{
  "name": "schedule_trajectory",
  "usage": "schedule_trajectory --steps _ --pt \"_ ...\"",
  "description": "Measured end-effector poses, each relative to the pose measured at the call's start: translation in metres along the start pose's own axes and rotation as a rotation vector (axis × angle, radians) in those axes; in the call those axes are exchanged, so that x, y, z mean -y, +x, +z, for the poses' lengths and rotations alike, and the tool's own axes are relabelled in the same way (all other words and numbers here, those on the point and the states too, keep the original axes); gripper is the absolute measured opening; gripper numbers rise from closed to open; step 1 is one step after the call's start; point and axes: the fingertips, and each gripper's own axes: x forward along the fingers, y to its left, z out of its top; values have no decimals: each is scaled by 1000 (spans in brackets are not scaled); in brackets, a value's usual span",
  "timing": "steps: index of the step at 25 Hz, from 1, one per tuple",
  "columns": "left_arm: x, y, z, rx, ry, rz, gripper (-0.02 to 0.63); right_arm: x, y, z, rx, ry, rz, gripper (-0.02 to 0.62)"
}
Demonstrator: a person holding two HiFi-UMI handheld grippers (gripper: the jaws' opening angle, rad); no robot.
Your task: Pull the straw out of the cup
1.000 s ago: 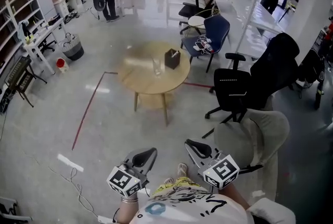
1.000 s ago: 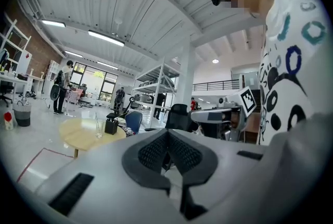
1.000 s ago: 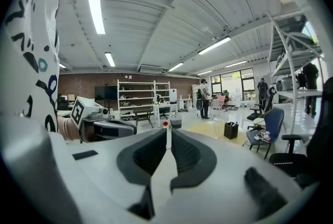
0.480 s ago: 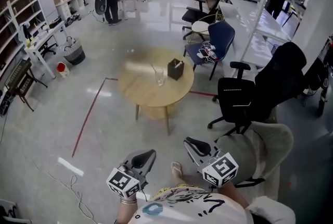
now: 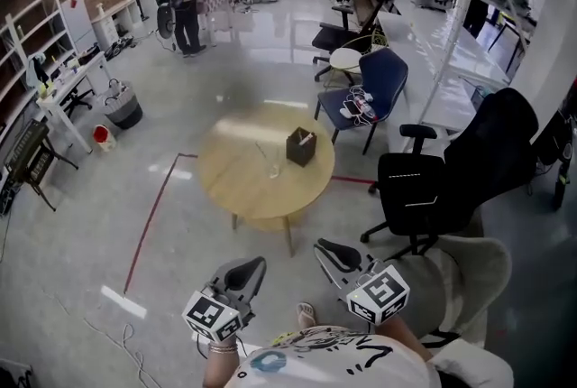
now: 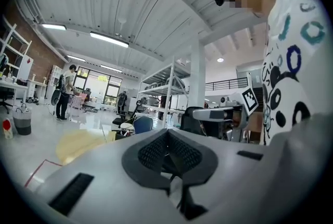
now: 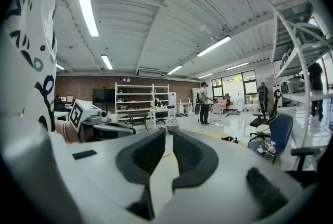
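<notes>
A clear cup with a thin straw leaning left stands near the middle of a round wooden table, far ahead in the head view. Both grippers are held low by the person's body, well short of the table. My left gripper is shut, its pads meeting at the tips with nothing in them. My right gripper is also shut, with only a thin slit between its pads, and holds nothing. The table shows as a pale yellow patch in the left gripper view.
A dark box sits on the table right of the cup. A black office chair and a beige seat stand to the right, a blue chair behind the table. Red tape line marks the floor. People stand far off.
The head view has shifted forward, so the table and cup sit lower and a little nearer in the picture. Both grippers stay low by the body, unchanged.
</notes>
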Motion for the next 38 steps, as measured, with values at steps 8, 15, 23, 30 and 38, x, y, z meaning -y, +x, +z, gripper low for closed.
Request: schedule_trajectory --steps 8,15,23,30,38 --pt "-43 60 13 4 -3 12 12 60 31 5 -6 -4 20 31" --pt "-87 80 18 11 -7 74 12 92 69 8 0 -13 59 31" --pt "-117 104 12 2 -29 112 12 126 102 6 -6 -9 92 31" --pt "-162 128 19 -4 -45 105 12 150 147 12 -25 3 96 31" --pt "-229 145 46 -24 -32 71 12 175 214 38 -21 2 74 31"
